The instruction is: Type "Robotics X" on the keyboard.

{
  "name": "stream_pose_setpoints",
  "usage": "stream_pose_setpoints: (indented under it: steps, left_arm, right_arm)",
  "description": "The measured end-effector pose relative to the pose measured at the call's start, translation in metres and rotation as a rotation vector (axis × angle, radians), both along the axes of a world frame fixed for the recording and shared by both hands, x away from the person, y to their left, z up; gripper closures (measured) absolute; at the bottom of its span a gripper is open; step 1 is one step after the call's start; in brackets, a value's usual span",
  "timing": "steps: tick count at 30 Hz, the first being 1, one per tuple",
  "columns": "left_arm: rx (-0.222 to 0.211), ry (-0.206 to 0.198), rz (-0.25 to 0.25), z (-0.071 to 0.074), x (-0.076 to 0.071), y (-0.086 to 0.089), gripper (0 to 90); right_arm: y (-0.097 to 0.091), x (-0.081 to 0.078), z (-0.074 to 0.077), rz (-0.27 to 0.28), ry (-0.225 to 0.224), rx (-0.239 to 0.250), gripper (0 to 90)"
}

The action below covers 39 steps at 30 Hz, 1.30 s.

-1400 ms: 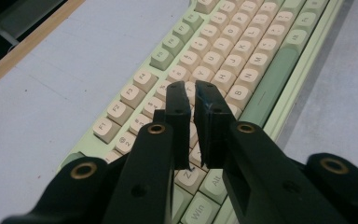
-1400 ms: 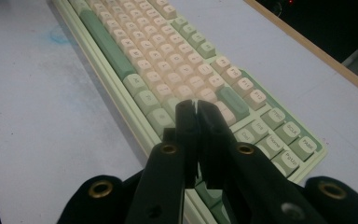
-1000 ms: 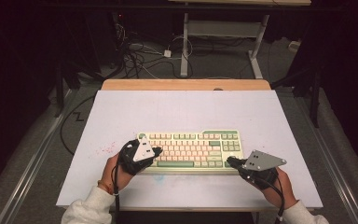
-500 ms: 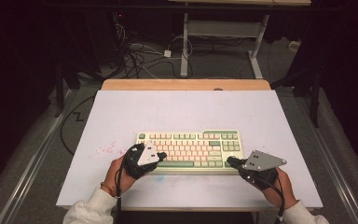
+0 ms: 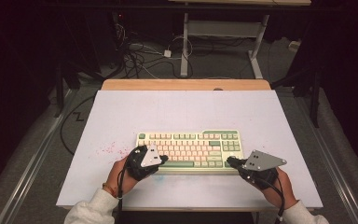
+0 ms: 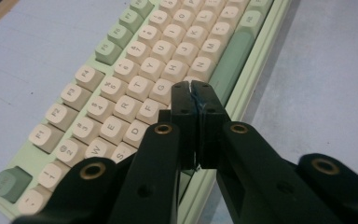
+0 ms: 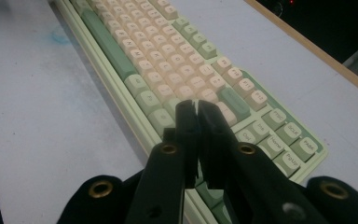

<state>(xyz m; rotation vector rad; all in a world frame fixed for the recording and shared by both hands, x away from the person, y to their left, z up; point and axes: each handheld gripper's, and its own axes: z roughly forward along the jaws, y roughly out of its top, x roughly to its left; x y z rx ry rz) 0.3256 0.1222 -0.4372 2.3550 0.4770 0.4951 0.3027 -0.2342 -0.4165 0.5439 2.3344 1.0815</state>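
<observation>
A green-and-cream mechanical keyboard (image 5: 189,150) is lying flat near the front of the white table (image 5: 121,112). The left gripper (image 6: 192,86) and right gripper (image 7: 192,103) are hovering over its keys, jaws pressed together on nothing. It is looking rigid and fairly heavy (keycaps may pop off), so gripping the case ends seems safest.

Matt plastic keyboard (image 5: 189,150) – smooth white table (image 5: 121,112), bare wood far edge.
</observation>
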Motion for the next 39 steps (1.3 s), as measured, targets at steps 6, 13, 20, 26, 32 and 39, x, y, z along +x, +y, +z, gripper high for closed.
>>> stream_pose_setpoints:
  steps: [6, 13, 20, 26, 32, 39]
  left_arm:
    - [0.019, 0.016, 0.002, -0.006, 0.003, -0.001, 86.3]
    - [0.053, 0.028, 0.006, -0.015, 0.005, -0.004, 86.1]
    - [0.049, 0.015, 0.009, -0.012, 0.005, -0.005, 87.3]
    - [0.031, -0.007, 0.005, -0.005, 0.0, -0.004, 87.3]
    - [0.017, -0.013, 0.011, -0.002, -0.001, -0.001, 87.3]
    - [0.007, -0.017, 0.02, 0.001, -0.001, 0.004, 87.3]
  right_arm:
    - [0.001, 0.0, -0.001, 0.0, 0.003, -0.001, 87.5]
    - [0.001, 0.0, -0.001, 0.001, 0.004, -0.002, 87.5]
    - [0.001, 0.0, -0.001, 0.003, 0.001, -0.003, 87.5]
    - [0.0, 0.001, 0.0, -0.003, 0.001, -0.002, 87.5]
    - [0.002, 0.005, -0.001, -0.003, 0.001, -0.005, 89.0]
    - [0.005, 0.011, 0.0, -0.007, 0.009, 0.001, 89.9]
